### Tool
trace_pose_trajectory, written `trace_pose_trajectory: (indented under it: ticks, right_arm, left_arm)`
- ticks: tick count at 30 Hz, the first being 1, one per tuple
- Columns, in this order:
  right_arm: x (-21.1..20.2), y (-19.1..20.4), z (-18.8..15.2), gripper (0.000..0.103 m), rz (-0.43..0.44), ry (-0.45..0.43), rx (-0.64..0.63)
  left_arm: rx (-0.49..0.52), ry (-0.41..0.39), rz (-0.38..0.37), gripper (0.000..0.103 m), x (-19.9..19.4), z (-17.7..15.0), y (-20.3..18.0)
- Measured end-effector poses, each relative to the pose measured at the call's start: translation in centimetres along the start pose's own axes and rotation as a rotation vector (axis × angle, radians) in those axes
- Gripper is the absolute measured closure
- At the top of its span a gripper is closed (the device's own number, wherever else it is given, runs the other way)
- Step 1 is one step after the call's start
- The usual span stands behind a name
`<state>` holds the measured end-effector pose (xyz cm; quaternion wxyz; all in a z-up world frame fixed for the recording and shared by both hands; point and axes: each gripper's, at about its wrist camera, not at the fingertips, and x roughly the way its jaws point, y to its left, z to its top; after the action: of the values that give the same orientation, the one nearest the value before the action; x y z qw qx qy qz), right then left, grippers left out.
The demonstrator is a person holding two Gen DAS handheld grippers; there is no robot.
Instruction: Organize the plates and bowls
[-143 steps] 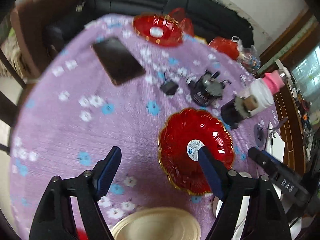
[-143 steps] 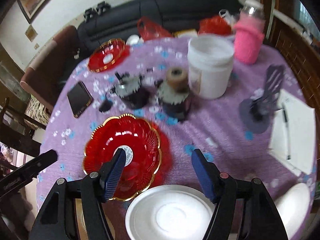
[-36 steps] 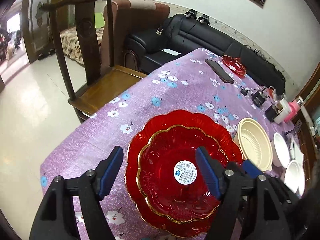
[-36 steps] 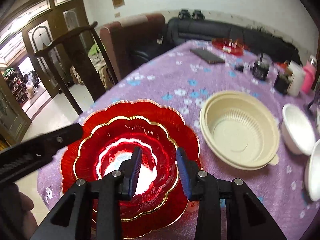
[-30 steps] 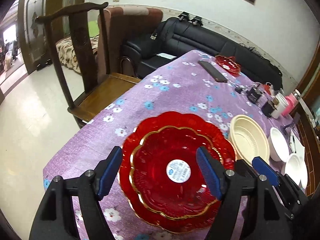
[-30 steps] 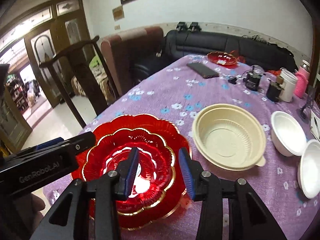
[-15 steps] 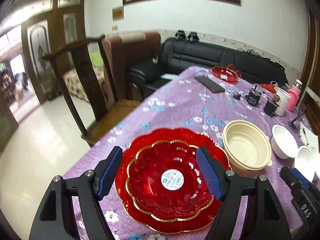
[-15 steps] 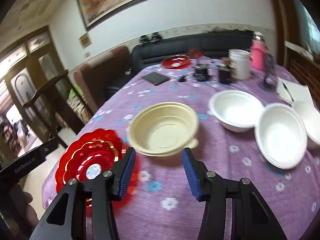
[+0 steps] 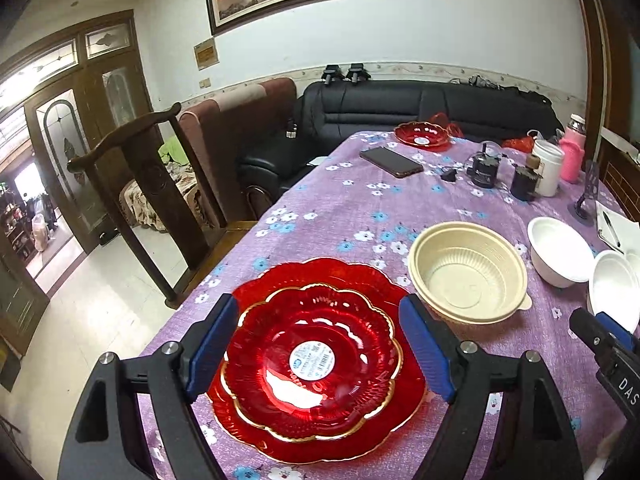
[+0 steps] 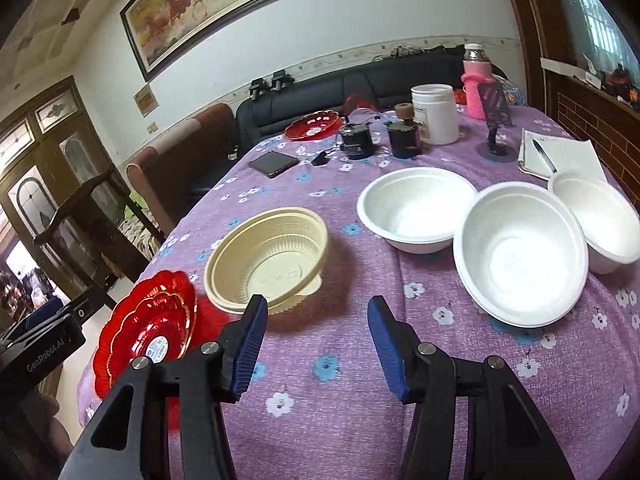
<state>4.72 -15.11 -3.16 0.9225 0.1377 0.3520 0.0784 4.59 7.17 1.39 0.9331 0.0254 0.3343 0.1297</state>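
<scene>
Living-room table under a purple floral cloth (image 9: 340,208). Two nested red scalloped plates (image 9: 316,360) sit at the table's near corner, a third red plate (image 9: 420,135) at the far end. Left gripper (image 9: 320,352) hovers over the stack, jaws opening and empty. Right gripper (image 10: 314,346), jaws opening and empty, faces the cream plastic bowl (image 10: 268,260) and three white foam bowls (image 10: 520,252). Risk: the stack lies near the edge, so a nudge could slide it off; light foam bowls may tip if pinched off-centre.

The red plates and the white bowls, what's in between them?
The cream bowl sits between the stacked red plates and the three white bowls; the right wrist view shows it best.
</scene>
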Motion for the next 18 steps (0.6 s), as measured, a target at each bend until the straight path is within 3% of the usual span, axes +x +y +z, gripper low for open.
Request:
trace_pose_trajectory:
  ticks: [6, 9, 12, 18]
  right_arm:
    - [0.7, -1.1, 0.0, 0.046, -0.007, 0.014, 0.020]
    - [1.2, -1.4, 0.2, 0.046, -0.016, 0.020, 0.013]
    - [1.6, -1.0, 0.8, 0.046, -0.008, 0.027, -0.007]
    - [3.9, -0.1, 2.9, 0.046, 0.051, 0.053, 0.009]
  left_arm:
    - [0.019, 0.027, -0.023, 0.021, 1.0, 0.1, -0.9]
    - [0.012, 0.054, -0.071, 0.021, 1.7, 0.5, -0.9]
    - [-0.010, 0.081, -0.142, 0.021, 2.7, 1.6, -0.9]
    - [-0.158, 0.206, -0.346, 0.021, 6.4, 4.9, 0.0]
